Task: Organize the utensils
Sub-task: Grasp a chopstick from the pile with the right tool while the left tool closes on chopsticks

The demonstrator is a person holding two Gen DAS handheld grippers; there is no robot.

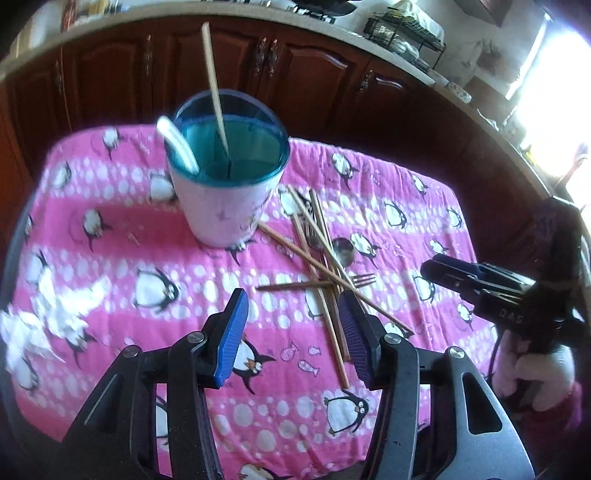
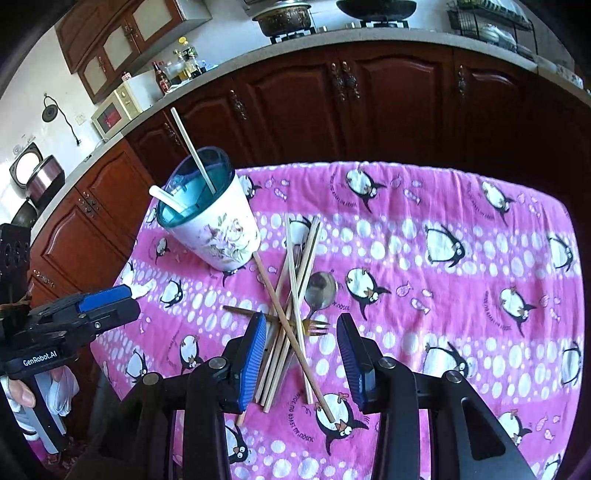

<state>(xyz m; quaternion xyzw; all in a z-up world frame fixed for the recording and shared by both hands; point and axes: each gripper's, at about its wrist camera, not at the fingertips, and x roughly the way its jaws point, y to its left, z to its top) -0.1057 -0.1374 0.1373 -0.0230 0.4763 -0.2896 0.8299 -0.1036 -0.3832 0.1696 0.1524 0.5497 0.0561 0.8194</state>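
A home kitchen: dark wooden cabinets (image 2: 391, 110), a microwave (image 2: 116, 107), pots on a stove (image 2: 284, 18), a dish rack (image 1: 406, 33).

Pink penguin-print cloth (image 2: 424, 236); teal-rimmed white floral cup (image 2: 218, 232); tan chopsticks (image 2: 295, 295); blue claw pads (image 2: 255, 354)

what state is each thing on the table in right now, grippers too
cup: upright, holding one chopstick and a white utensil
loose chopsticks: lying crossed in a pile on the cloth, outside the cup
spoon: lying flat, bowl up, beside the pile
fork: lying flat, partly under the chopsticks
left gripper: fingers open, empty
right gripper: fingers open, empty, over the pile
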